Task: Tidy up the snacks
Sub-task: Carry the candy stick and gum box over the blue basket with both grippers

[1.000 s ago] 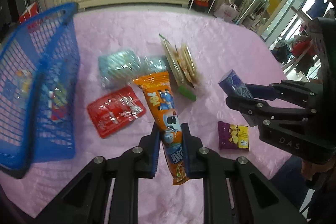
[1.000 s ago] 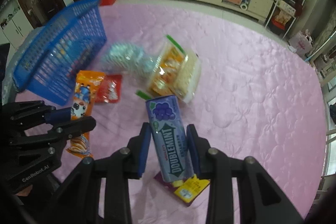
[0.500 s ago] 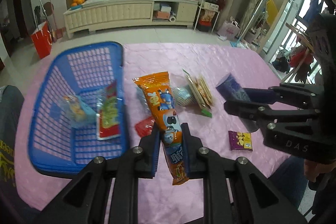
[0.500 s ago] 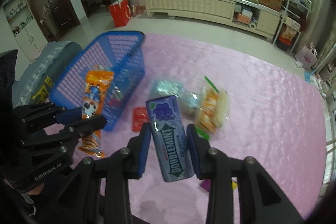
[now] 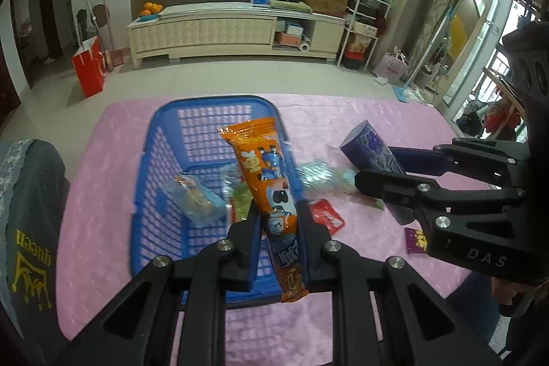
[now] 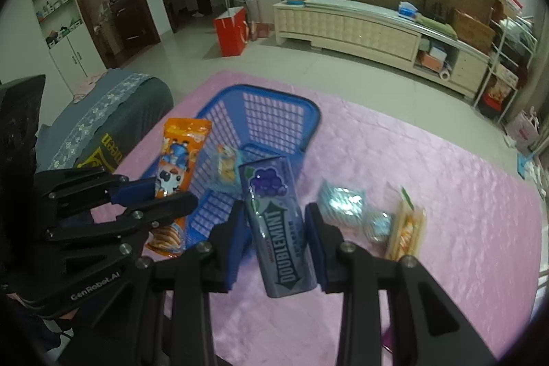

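The left gripper (image 5: 277, 222) is clamped on an orange snack pack (image 5: 266, 180), held above the near edge of the blue basket (image 5: 154, 167). The right gripper (image 6: 276, 228) is clamped on a purple Doublemint box (image 6: 274, 222), held just right of the basket, over the pink cloth (image 6: 446, 194). Inside the basket lie a clear-blue packet (image 5: 195, 198) and a green-and-red one (image 5: 240, 204). Right of the basket on the cloth lie a red packet (image 5: 326, 215), silvery-blue packets (image 6: 343, 204), a clear cracker bag (image 6: 406, 225) and a small purple packet (image 5: 415, 240).
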Available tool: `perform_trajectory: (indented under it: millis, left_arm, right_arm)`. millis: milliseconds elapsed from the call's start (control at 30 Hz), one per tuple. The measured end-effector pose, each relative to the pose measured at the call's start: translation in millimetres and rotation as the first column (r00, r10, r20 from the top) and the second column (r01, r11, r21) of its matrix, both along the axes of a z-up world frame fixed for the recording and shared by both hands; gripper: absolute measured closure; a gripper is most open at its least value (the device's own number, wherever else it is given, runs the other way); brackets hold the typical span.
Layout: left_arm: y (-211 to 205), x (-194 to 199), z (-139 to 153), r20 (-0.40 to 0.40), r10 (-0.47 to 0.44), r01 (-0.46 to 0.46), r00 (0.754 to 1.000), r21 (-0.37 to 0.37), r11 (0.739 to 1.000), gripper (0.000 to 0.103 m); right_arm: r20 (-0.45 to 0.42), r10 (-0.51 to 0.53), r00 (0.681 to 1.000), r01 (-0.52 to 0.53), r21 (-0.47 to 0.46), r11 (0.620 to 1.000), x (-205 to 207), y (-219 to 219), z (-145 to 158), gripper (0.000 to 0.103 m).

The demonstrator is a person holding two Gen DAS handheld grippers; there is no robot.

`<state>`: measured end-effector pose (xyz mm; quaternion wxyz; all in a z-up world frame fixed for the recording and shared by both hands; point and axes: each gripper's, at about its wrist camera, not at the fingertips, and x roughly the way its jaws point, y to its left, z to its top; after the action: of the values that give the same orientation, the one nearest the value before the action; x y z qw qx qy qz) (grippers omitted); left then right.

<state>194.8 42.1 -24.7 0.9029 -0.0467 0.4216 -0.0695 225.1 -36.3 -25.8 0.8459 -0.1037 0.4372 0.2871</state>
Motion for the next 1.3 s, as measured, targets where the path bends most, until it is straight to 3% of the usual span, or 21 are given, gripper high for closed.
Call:
perform_trajectory:
  millis: [400,800,1300]
  left_arm:
    - [48.6,25.0,-2.6,-0.021,0.035,-0.035,0.999,-0.009,0.999,0.086]
    - [77.2,64.5,-39.2,-0.103,0.052,-0.055,0.993,-0.021,0.998,0.086]
    - [84.5,85.2,-56.2,-0.144,0.036,-0.039,0.989,-0.019,0.999,0.086]
  right_arm:
    - [-0.035,0.04,0.999,-0.041,-0.017,0.999,24.8,45.0,-15.9,0.064]
    - [-0.107,-0.006,0.994,0.003,-0.035,0.999,64.3,65.4,-49.1,0.064]
    - [-0.14,-0.005,0.99,-0.004,-0.062,0.998,80.8,77.8,-63.8,0.064]
